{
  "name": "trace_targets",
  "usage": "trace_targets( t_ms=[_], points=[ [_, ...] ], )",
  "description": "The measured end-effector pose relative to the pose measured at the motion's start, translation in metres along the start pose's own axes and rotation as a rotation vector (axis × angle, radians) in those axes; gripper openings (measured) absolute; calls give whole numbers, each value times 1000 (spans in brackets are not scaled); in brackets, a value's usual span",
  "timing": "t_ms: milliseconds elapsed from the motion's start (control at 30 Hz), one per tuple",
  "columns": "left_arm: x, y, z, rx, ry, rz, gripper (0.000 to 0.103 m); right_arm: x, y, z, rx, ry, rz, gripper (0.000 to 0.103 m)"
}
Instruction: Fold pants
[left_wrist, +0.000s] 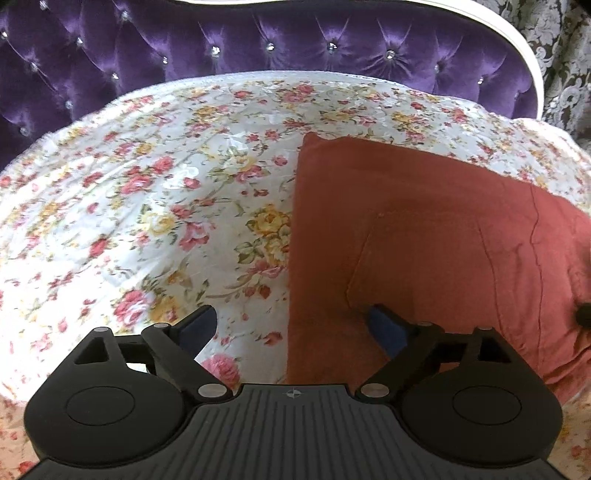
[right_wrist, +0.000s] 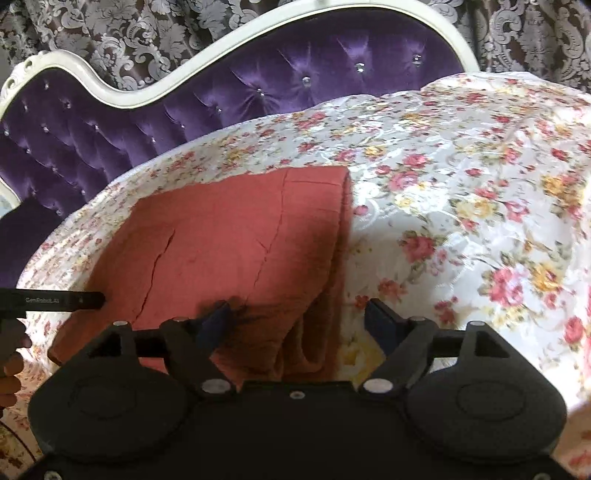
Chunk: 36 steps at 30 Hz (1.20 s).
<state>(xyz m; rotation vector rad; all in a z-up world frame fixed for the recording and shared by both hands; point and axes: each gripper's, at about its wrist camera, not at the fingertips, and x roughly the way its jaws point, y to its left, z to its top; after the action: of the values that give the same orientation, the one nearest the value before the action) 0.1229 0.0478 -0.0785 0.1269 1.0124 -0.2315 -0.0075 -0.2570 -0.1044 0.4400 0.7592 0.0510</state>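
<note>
Rust-red pants (left_wrist: 424, 229) lie folded into a flat rectangle on the floral bedspread (left_wrist: 147, 206). My left gripper (left_wrist: 291, 325) is open and empty, hovering over the pants' left edge, its right finger (left_wrist: 384, 325) above the cloth. In the right wrist view the pants (right_wrist: 229, 243) lie centre left, with layered folds along their right edge. My right gripper (right_wrist: 299, 321) is open and empty over that near right edge. The left gripper's tip (right_wrist: 74, 300) shows at the pants' left side.
A purple tufted headboard (left_wrist: 258, 40) with a white frame (right_wrist: 110, 88) stands behind the bed. Patterned curtains (right_wrist: 184, 29) hang beyond it. Floral bedspread (right_wrist: 480, 221) stretches to the right of the pants. A hand (right_wrist: 9, 365) shows at the left edge.
</note>
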Motion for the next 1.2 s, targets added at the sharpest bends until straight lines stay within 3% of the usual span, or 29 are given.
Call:
trace_targets(
  t_ms=[267,333,367,400,433,467,500,533,633,733,933,1067,1133,1200],
  points=[
    [16,0,16,15,13,-68,98,20,-10,12,80,-10,141,81],
    [19,-2,19,16,12,-79,97,21,-12,13,88,-14,146,69],
    [19,-2,19,13,9,-82,96,21,-14,14,90,-15,130,54],
    [17,-4,19,12,1,-88,86,20,-17,14,101,-11,131,45],
    [14,-6,18,17,-12,-101,67,20,-21,14,128,-8,153,42],
    [9,-9,17,20,-28,-113,56,18,-23,13,147,-11,164,39],
    [4,-14,16,26,-39,-110,38,16,-20,13,135,-14,157,37],
    [-1,-21,15,42,-55,-74,28,13,-13,13,96,-23,134,37],
    [-14,-43,11,112,-111,37,21,1,8,19,-5,-60,96,32],
    [-27,-44,17,106,-149,43,16,-11,19,34,-47,-103,109,31],
    [-29,-30,57,52,-183,26,16,5,26,75,-132,-165,106,31],
    [1,-24,75,12,-98,-18,18,42,18,90,-135,-110,60,31],
    [22,-22,74,5,-47,-11,32,64,6,86,-117,-47,33,31],
    [35,-17,69,-4,-31,-12,42,81,-8,79,-82,-9,7,41]
  ],
)
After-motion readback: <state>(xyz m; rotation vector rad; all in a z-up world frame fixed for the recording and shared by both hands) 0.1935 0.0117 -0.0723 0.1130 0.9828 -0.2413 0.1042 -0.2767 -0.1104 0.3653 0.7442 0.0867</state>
